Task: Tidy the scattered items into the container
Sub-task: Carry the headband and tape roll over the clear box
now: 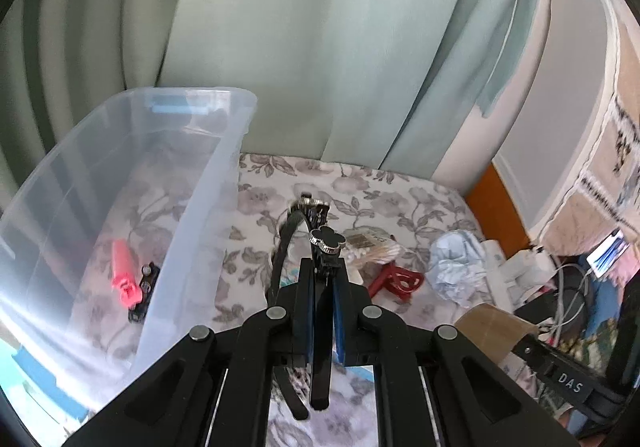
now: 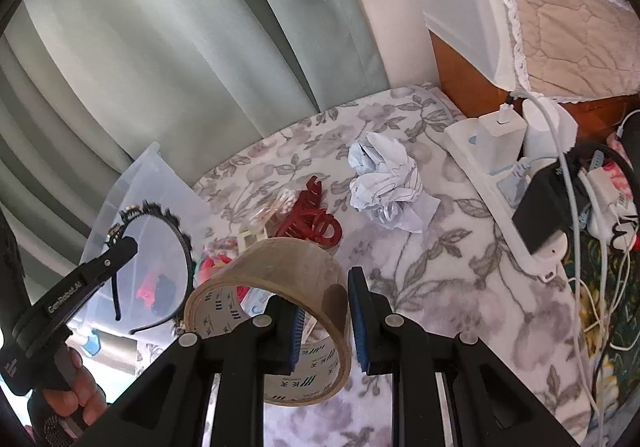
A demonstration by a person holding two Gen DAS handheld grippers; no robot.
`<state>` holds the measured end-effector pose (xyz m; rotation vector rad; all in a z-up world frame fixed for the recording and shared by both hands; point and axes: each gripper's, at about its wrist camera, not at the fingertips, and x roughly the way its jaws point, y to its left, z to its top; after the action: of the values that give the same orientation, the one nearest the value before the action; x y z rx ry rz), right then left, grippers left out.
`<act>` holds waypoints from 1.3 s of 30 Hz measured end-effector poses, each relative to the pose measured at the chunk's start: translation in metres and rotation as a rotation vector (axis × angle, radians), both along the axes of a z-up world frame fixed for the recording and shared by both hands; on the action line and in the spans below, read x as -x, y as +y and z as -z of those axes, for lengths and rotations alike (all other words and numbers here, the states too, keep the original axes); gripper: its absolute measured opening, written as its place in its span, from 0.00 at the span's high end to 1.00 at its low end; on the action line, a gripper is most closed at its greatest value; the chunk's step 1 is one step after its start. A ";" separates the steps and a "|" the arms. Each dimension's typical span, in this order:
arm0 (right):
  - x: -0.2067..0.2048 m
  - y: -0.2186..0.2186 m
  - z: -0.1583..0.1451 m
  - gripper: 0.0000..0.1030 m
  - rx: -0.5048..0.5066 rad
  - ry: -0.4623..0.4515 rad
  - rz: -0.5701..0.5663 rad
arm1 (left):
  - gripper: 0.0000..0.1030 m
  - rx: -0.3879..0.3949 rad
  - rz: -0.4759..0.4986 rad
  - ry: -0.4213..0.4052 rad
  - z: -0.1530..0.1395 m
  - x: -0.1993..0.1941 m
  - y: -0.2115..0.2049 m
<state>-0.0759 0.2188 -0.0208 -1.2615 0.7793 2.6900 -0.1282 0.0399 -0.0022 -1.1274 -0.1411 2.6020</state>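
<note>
Left wrist: left gripper [image 1: 322, 287] clamped on the black headband [image 1: 296, 239], lifted off the bed beside the clear bin [image 1: 192, 231]; the arch runs away from the camera, ends pointing back. Next: carry over the rim, release. Right wrist: right gripper [image 2: 320, 323] pinching the tape roll [image 2: 272, 311] wall, roll axis roughly level, bin off to its left; same move needed.

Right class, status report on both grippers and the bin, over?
Left gripper shut on headband. Right gripper shut on tape roll. Bin unobstructed.
</note>
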 end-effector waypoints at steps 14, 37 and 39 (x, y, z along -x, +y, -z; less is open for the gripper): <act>-0.033 -0.016 -0.041 0.78 -0.020 0.080 0.002 | 0.92 -0.073 0.024 0.082 -0.048 -0.039 -0.015; -0.061 -0.056 -0.110 0.78 -0.083 0.228 -0.029 | 0.92 -0.146 -0.001 0.284 -0.124 -0.084 -0.063; -0.063 -0.061 -0.119 0.78 -0.089 0.262 -0.034 | 0.92 -0.152 -0.011 0.299 -0.129 -0.085 -0.069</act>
<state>-0.0125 0.1576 0.0983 -0.9231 0.6575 2.9199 -0.0428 -0.0295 0.1269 -0.6799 -0.2730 2.6807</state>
